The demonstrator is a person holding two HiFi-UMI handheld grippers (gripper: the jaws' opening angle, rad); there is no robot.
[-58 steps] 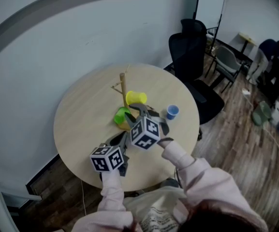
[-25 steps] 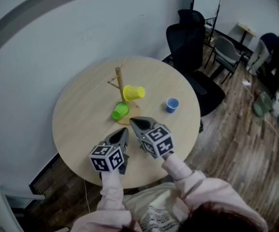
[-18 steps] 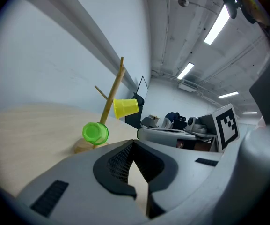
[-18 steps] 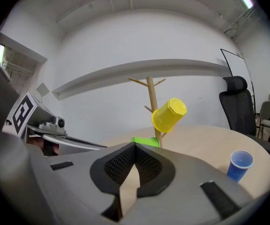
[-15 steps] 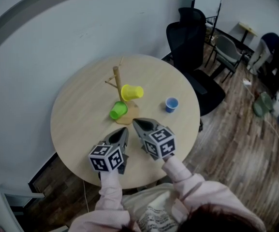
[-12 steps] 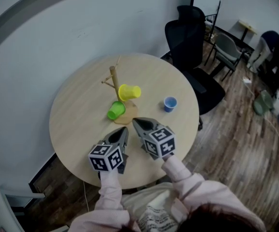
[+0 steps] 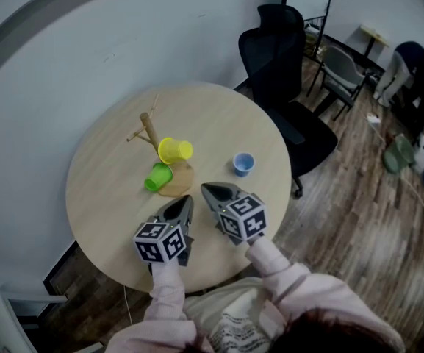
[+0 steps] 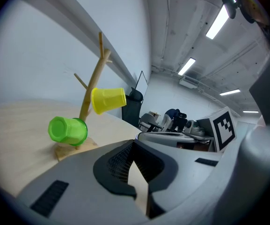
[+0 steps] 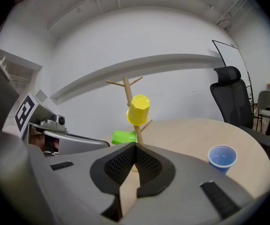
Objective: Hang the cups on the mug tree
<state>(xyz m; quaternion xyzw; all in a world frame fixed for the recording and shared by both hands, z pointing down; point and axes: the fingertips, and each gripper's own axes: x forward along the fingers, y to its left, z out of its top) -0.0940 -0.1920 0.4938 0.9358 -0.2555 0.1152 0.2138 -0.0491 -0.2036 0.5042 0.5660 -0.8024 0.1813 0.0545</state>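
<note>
Cups come first: we see the yellow cup [image 7: 175, 150] hanging on its side from a peg of the wooden mug tree [image 7: 148, 124]. The green cup [image 7: 157, 176] hangs lower on the same tree, close above its round base. The blue cup [image 7: 244, 164] stands upright on the round bench [image 7: 219, 120], mouth up, well apart from the tree on its right in the head view.

We hold both tools over the near part of the bench, side by side and pointing toward the tree, short of every cup. On the left gripper [image 8: 134, 142] the jaws are pressed together at their tips with nothing between them. The right gripper [image 9: 135, 145] looks the same, with its jaws closed tip to tip and empty. A black office chair [image 7: 278, 57] stands beyond the bench's far edge.
</note>
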